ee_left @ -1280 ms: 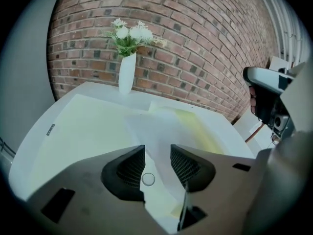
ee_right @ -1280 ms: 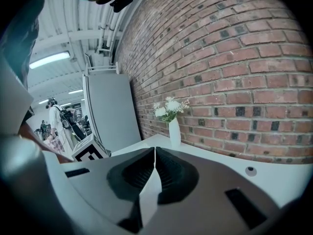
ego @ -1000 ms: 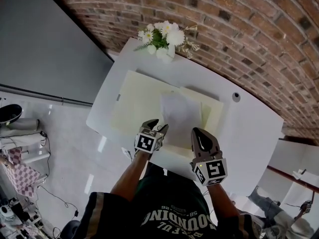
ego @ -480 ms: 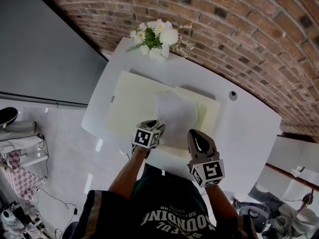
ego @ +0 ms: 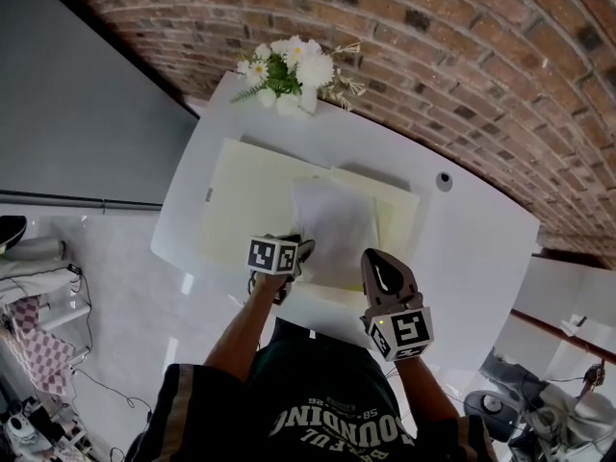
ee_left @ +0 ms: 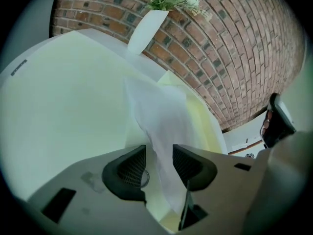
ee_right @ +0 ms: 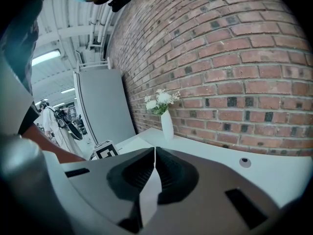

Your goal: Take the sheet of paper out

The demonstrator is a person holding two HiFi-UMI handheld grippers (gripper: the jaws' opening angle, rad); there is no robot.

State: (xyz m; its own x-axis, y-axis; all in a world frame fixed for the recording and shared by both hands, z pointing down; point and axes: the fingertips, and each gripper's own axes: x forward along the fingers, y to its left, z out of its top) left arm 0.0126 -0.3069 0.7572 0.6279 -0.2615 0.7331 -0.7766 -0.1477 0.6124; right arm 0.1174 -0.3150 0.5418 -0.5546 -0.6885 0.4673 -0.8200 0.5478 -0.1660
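Right gripper (ee_right: 155, 155) is clamped on the near edge of the sheet of paper (ego: 332, 221). Left gripper (ee_left: 159, 163) has its jaws apart with the sheet between them. The sheet's mid-frame over a pale yellow folder (ego: 241, 195) on the white table (ego: 472, 248), with flowers (ego: 284, 65) and a brick wall (ego: 481, 56) up top.

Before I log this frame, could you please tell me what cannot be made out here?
Sheet of paper, near left corner: head view, covered by left gripper.
Same sheet: right gripper view, blocked by right gripper's own body.
Small round thing on table: head view, too small to identify.
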